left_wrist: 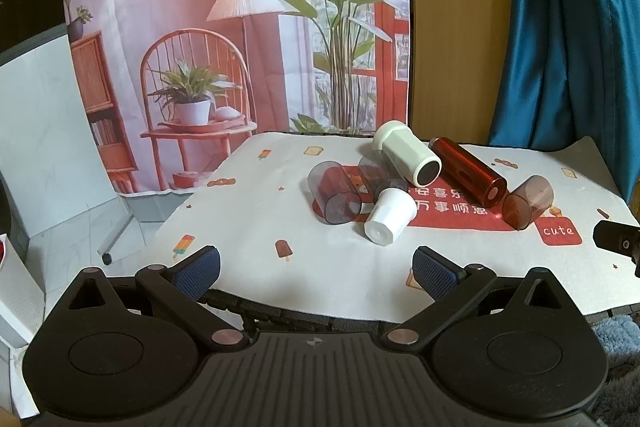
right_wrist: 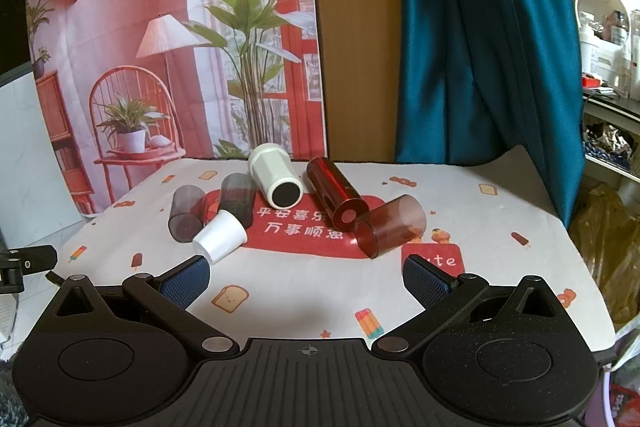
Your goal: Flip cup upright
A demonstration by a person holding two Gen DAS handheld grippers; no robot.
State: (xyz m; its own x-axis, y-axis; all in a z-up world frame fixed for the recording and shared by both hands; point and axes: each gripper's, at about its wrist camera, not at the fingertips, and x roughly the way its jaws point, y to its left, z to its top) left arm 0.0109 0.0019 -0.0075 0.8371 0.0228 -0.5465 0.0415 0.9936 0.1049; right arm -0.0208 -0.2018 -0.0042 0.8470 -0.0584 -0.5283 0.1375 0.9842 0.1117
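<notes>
Several cups lie on their sides on the printed tablecloth (left_wrist: 280,227). A small white cup (left_wrist: 390,217) (right_wrist: 220,235) lies nearest the front. Behind it lie two smoky grey clear cups (left_wrist: 334,193) (right_wrist: 187,213), a pale green-white tumbler (left_wrist: 406,153) (right_wrist: 274,177), a dark red tumbler (left_wrist: 468,171) (right_wrist: 336,199) and an amber clear cup (left_wrist: 528,201) (right_wrist: 390,225). My left gripper (left_wrist: 316,269) is open and empty, hovering over the table's front edge. My right gripper (right_wrist: 306,277) is open and empty, just in front of the cups.
A printed room backdrop (left_wrist: 240,27) hangs behind the table, with a blue curtain (left_wrist: 560,27) to the right. A cluttered shelf (right_wrist: 608,67) stands at the far right. The other gripper's tip shows at each view's edge (left_wrist: 616,237) (right_wrist: 28,259).
</notes>
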